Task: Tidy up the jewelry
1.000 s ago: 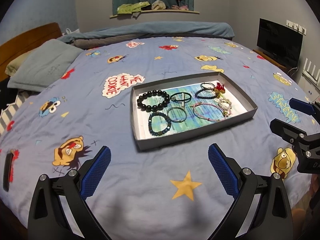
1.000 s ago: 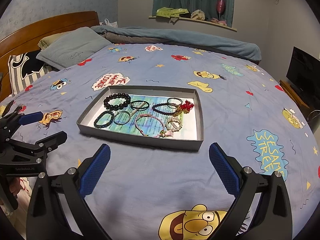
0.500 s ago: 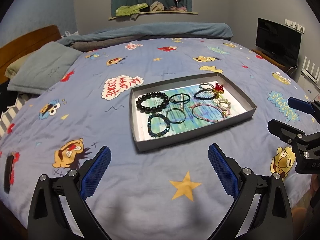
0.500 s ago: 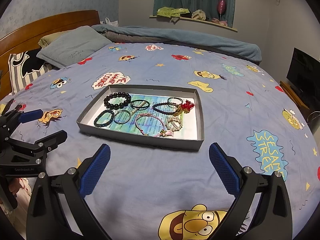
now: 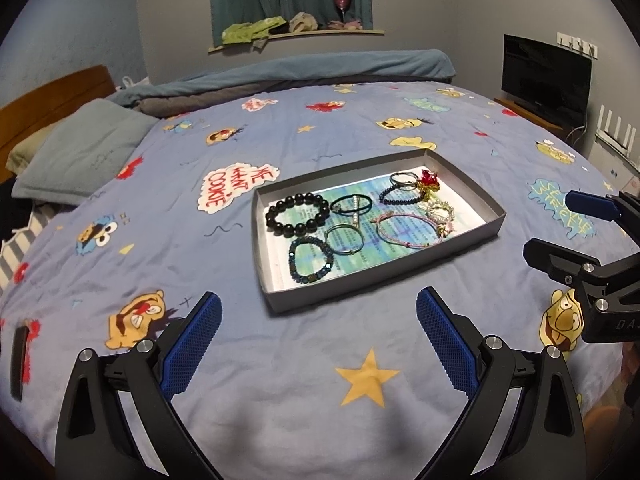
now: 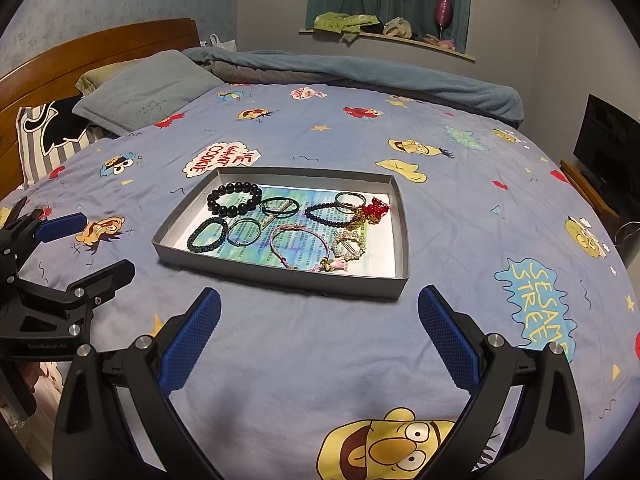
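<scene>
A shallow grey tray (image 5: pixel 360 290) (image 6: pixel 280 270) lies on the bed and holds several bracelets. Among them are a black bead bracelet (image 5: pixel 298 216) (image 6: pixel 234 199), a dark teal bead bracelet (image 5: pixel 311 260) (image 6: pixel 207 235), a pink cord bracelet (image 5: pixel 406 230) (image 6: pixel 300 246) and a red and gold charm (image 5: pixel 429 180) (image 6: pixel 374 210). My left gripper (image 5: pixel 318 320) is open and empty, held short of the tray's near-left corner; it also shows in the right wrist view (image 6: pixel 92 246). My right gripper (image 6: pixel 320 316) is open and empty, in front of the tray's near edge; it also shows in the left wrist view (image 5: pixel 560 224).
The bed (image 5: pixel 280 360) has a blue cartoon-print sheet. A grey pillow (image 5: pixel 80 152) and wooden headboard (image 6: pixel 80 52) lie to the left, a rolled duvet (image 5: pixel 300 72) at the back. A TV (image 5: pixel 546 80) stands at the right. A dark flat object (image 5: pixel 18 360) lies at the bed's left edge.
Both views have shifted slightly; the tray sits a touch higher in the left wrist view. Both grippers stay open, and nothing in the tray has moved.
</scene>
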Motion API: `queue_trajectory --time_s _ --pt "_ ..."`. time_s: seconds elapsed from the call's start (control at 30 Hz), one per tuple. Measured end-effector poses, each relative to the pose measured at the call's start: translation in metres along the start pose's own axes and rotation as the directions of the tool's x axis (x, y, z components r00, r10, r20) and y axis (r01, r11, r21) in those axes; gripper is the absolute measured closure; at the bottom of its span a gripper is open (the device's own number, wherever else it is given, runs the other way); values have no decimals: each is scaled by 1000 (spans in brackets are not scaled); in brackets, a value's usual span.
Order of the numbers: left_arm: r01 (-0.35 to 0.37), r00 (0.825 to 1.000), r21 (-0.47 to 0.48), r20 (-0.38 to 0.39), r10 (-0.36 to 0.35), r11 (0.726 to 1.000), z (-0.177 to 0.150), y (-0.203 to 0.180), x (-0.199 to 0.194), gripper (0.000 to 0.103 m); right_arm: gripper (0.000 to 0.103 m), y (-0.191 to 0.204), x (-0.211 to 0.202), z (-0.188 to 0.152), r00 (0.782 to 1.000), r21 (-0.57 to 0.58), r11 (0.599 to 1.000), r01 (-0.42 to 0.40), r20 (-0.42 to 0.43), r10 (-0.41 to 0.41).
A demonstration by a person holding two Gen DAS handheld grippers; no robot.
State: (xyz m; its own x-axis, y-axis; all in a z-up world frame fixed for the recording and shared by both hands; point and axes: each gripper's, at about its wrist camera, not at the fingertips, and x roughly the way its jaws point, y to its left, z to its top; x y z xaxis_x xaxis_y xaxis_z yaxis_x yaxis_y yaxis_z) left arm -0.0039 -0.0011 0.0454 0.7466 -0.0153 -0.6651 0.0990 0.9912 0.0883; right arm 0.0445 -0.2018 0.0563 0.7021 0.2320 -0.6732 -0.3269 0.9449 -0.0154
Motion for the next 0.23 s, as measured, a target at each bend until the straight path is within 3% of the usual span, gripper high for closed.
queue_trajectory --time_s 0.23 --pt "-3 1000 0 -23 3 1000 -1 1 6 6 5 1 1 -1 1000 -4 1000 -2 -4 2"
